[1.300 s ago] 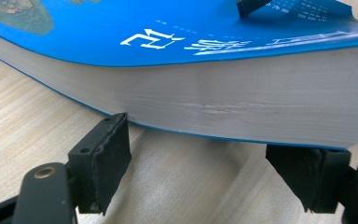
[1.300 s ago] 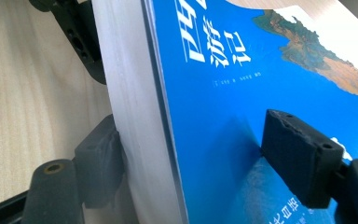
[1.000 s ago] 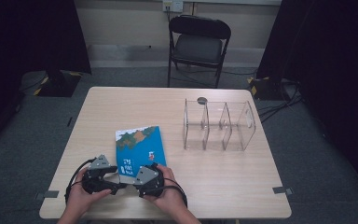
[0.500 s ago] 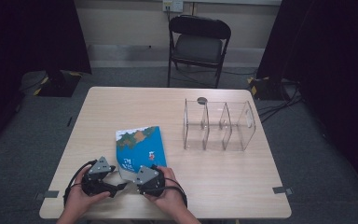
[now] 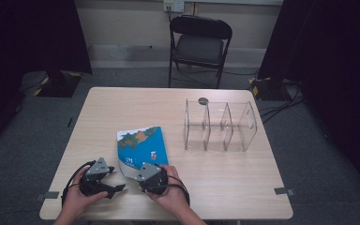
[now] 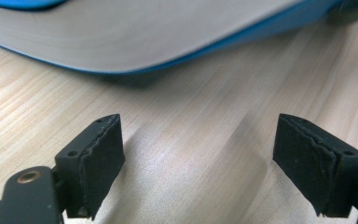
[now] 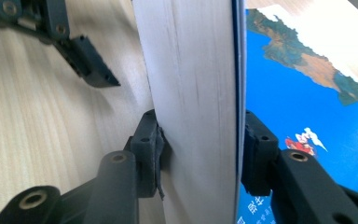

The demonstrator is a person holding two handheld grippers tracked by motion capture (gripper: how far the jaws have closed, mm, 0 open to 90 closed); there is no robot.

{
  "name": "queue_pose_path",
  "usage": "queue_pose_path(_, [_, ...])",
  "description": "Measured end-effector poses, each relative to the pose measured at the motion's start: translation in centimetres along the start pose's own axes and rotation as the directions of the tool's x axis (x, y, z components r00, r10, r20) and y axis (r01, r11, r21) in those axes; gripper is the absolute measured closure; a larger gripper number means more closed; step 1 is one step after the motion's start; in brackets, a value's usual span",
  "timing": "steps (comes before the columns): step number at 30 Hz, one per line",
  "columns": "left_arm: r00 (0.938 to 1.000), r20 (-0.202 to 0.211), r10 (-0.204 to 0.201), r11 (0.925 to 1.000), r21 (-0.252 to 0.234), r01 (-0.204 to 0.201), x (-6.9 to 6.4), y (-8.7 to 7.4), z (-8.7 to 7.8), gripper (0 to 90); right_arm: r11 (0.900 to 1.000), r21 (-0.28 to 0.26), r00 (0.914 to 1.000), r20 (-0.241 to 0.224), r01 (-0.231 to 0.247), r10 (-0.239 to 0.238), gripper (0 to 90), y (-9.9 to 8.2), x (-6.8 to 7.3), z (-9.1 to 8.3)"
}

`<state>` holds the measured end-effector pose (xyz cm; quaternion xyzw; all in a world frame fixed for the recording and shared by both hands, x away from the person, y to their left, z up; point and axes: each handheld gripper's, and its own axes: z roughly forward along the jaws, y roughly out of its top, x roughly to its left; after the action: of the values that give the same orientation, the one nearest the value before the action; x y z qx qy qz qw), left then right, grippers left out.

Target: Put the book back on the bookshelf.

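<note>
Book with a blue map-like cover and white lettering too small to read lies near the desk's front edge. Left claw gapes empty over pale woodgrain; right claw, just closing, clamps the book's near edge.

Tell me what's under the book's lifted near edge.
One pad of the right tool, shut on the book, sits beneath it above the table. Under the book's far part is hidden.
</note>
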<state>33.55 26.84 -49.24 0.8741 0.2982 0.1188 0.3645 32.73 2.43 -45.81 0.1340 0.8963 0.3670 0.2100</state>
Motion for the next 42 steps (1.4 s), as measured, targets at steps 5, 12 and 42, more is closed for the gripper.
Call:
queue_pose_path(5, [0.9995,-0.031,0.002,1.0,0.004,-0.002,-0.2,-0.2,0.3,16.0,0.9996,-0.011,0.9996,-0.007,-0.026,0.026,58.1,0.5,-0.7,-0.9])
queue_pose_path(12, [0.9999,-0.01,0.012,0.9998,-0.018,-0.012,0.1,-0.6,0.3,14.9,0.9983,-0.01,0.9983,-0.01,-0.057,0.057,58.8,0.9,-1.3,-1.5])
queue_pose_path(42, [1.0,0.003,0.008,0.9988,-0.048,-0.008,0.4,-1.0,0.3,14.1,0.9836,0.073,0.9806,-0.095,-0.164,0.171,59.8,4.0,-3.2,-4.8])
